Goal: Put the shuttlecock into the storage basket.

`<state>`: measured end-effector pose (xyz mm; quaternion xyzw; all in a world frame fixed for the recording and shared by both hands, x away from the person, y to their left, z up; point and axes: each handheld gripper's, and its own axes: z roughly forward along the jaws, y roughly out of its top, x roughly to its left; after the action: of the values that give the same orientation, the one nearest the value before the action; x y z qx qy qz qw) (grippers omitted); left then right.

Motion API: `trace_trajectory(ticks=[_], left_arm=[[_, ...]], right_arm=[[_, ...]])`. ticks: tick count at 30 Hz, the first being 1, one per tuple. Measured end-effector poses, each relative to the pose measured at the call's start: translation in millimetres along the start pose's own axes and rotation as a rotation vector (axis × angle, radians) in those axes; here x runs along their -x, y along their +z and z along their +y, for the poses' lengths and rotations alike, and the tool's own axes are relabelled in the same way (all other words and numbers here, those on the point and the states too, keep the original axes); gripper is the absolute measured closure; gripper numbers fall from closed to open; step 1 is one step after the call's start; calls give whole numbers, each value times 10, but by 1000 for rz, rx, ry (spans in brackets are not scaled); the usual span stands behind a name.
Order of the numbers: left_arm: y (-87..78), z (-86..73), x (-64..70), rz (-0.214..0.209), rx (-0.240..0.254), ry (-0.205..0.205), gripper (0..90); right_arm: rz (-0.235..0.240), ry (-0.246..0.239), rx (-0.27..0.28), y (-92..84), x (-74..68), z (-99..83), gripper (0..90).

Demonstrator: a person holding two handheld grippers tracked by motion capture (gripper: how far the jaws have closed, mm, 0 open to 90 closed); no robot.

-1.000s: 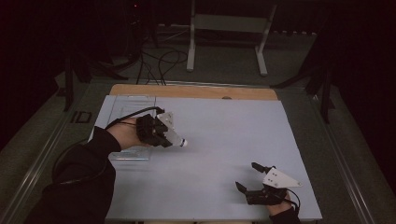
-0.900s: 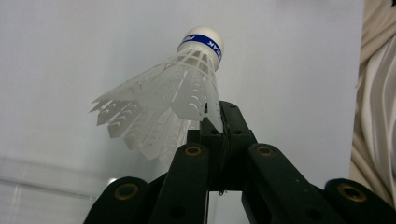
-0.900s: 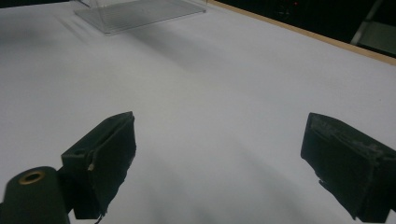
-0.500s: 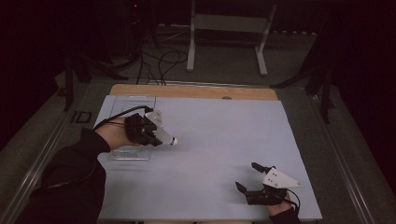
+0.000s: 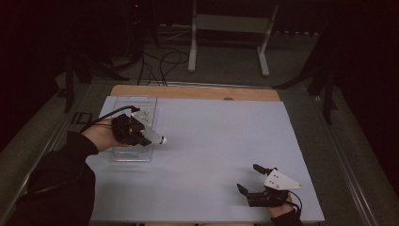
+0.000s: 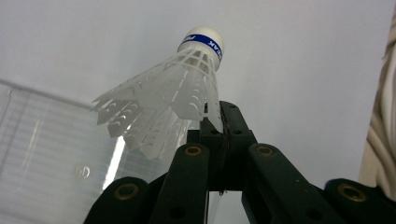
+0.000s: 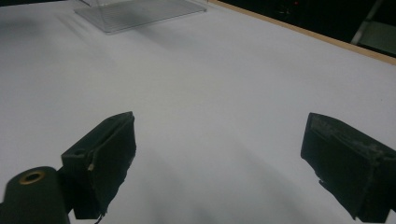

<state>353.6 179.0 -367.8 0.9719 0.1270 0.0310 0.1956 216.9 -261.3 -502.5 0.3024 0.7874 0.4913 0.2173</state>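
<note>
My left gripper (image 5: 149, 136) is shut on the skirt edge of a white plastic shuttlecock (image 5: 159, 139). It hovers over the right side of a clear plastic tray (image 5: 134, 100) at the table's left. In the left gripper view the shuttlecock (image 6: 173, 98) points its cork with a blue band up and away, pinched at the skirt between the closed jaws of the left gripper (image 6: 223, 126), with the tray (image 6: 46, 140) below left. My right gripper (image 5: 249, 178) rests near the front right edge, open and empty. Its own view shows the right gripper (image 7: 219, 154) jaws wide apart over bare mat.
A pale blue-grey mat (image 5: 211, 141) covers the table, with a wooden strip (image 5: 197, 92) along the back edge. The clear tray (image 7: 140, 11) lies far across from the right gripper. A metal stand (image 5: 230, 23) and cables sit on the dark floor beyond.
My left hand has carried the shuttlecock leftward, from the mat beside the tray to over the tray's right side. The right gripper has stayed put.
</note>
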Motion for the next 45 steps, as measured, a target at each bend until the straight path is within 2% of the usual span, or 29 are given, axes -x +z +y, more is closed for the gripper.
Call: trace_trajectory(ticks=[3, 8, 14, 15, 30, 39, 44, 45], left_arm=[[-3, -40, -8, -4, 1, -4, 900], [-27, -187, -64, 13, -4, -41, 900], [-17, -271, -88, 17, -8, -52, 900], [-29, -336, -115, 20, -5, -66, 900], [-159, -546, -195, 40, 23, -120, 900], [-54, -607, -242, 40, 8, -139, 900], [-10, -623, -262, 53, 17, -148, 900], [20, -630, -270, 45, 21, -161, 900]], right_arm=[[-1, -1, -1, -2, 0, 0, 103], [-1, 0, -1, -1, 0, 0, 103], [-2, -1, -2, -1, -3, 0, 103], [-2, -2, -2, 0, -5, 1, 103], [-4, -6, -5, 14, -8, 1, 103], [-5, -8, -13, 20, -16, 2, 103], [-6, -9, -12, 17, -15, 3, 103], [-6, -8, -13, 17, -16, 2, 103]])
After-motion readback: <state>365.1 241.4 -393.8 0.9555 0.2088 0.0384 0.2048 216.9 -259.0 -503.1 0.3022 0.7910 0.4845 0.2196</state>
